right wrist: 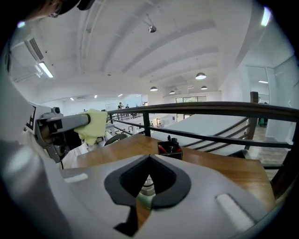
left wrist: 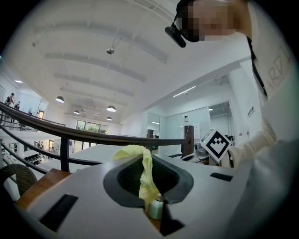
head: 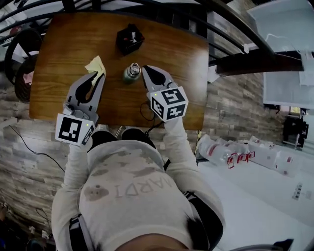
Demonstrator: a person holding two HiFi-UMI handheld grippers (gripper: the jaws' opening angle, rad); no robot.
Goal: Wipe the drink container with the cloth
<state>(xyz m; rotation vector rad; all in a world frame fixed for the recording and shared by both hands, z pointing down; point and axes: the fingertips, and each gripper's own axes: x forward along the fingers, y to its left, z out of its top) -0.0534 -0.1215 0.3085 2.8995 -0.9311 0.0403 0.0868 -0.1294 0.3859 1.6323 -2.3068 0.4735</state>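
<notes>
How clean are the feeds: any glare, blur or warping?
Head view: dim, edges bent by fisheye, bottle clear. Left gripper view: bright ceiling, cloth in focus, black corners. Right gripper view: railing curved by the lens, dark corners.

The drink container [head: 131, 72] stood near the middle of the wooden table [head: 54, 93]. Just right of it, the right gripper [head: 144, 71], jaws together, blocked that side. Left of it, the left gripper [head: 99, 74] stood near, clamped on the yellow cloth [head: 95, 64], and only a narrow strip of bare wood separated cloth and container. Beyond the container, the black pen holder [head: 129, 39] barred a straight approach, though a gap lay between them. Past that, the dark railing [head: 147, 6] bounded the far side. Nearer than the container, a dark cable [head: 143, 112] looped at the table edge. Bare wood lay open further left and right of the container.
</notes>
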